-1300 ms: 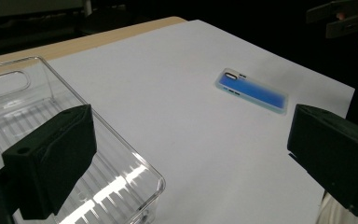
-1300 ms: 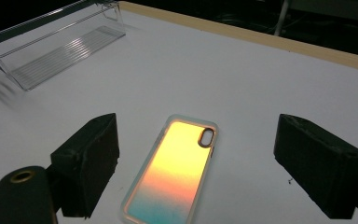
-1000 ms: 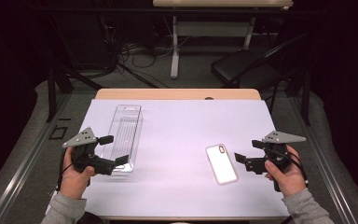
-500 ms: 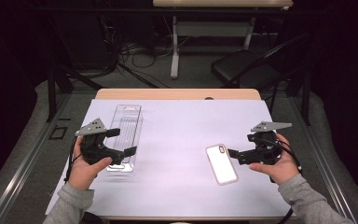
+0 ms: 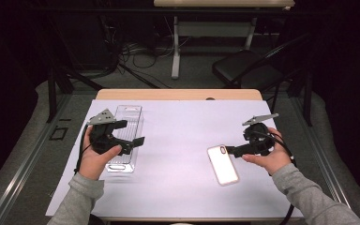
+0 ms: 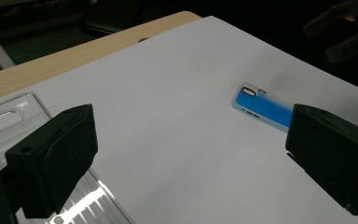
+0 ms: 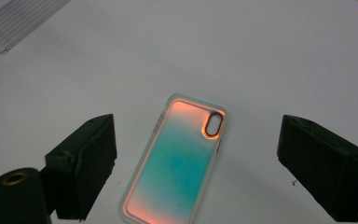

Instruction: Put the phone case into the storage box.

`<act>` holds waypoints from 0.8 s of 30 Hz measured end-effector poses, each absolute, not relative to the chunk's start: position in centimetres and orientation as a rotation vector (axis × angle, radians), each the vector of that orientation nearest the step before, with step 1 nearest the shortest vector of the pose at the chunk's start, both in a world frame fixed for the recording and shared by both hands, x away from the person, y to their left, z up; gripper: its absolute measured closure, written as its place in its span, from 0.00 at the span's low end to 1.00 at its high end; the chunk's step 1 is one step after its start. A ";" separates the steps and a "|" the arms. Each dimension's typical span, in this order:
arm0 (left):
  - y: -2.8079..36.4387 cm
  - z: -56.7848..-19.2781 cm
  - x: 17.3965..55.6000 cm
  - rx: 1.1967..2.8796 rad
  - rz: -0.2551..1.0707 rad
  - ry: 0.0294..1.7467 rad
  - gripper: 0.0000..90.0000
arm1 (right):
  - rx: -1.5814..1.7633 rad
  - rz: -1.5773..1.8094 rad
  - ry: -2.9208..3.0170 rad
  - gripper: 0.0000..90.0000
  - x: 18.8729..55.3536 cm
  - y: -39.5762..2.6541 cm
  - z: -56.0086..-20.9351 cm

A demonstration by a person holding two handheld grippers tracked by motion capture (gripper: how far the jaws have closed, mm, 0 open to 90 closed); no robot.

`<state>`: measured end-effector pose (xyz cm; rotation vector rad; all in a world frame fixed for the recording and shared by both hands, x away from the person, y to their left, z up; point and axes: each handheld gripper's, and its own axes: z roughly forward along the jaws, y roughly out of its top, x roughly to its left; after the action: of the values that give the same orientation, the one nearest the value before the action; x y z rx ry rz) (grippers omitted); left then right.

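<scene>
A phone case [image 5: 222, 165] lies flat on the white table cover [image 5: 183, 136], at the right. In the right gripper view the case [image 7: 182, 163] glows teal with an orange rim, camera cutout at its far end. My right gripper [image 5: 232, 150] hovers just right of it, jaws pointing left. That gripper [image 7: 205, 158] is open; its jaws have just been closing slightly, with nothing pressed between them. My left gripper [image 5: 131, 133] hangs open over a clear plastic tray [image 5: 126, 117] at the left. Its jaws [image 6: 191, 163] frame bare cover, with the case [image 6: 261, 105] farther off.
The clear tray [image 6: 9, 116] is long and ribbed, and a corner of it [image 7: 18, 18] lies far from the case. A strip of bare wooden table [image 5: 178, 94] runs along the back. Beyond the table are a dark chair [image 5: 248, 70] and floor cables.
Both hands have moved away from the person, across the table. The left gripper went from the tray's near end to over its middle. The right gripper now sits beside the case's far end.
</scene>
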<state>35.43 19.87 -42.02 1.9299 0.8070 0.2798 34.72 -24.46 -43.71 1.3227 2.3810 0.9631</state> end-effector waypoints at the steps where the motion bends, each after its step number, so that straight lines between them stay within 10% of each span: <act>1: 19.7 -42.0 35.5 1.926 0.275 0.814 0.03 | 1.332 0.950 2.389 0.15 34.9 -24.4 -43.6; 24: 17.4 -41.2 37.8 1.921 0.301 0.828 0.09 | 1.465 0.661 2.474 0.34 38.4 -23.3 -44.1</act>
<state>37.78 17.44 -41.17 1.9212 0.8283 0.3012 38.44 -23.31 -44.14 1.4648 2.4744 0.6607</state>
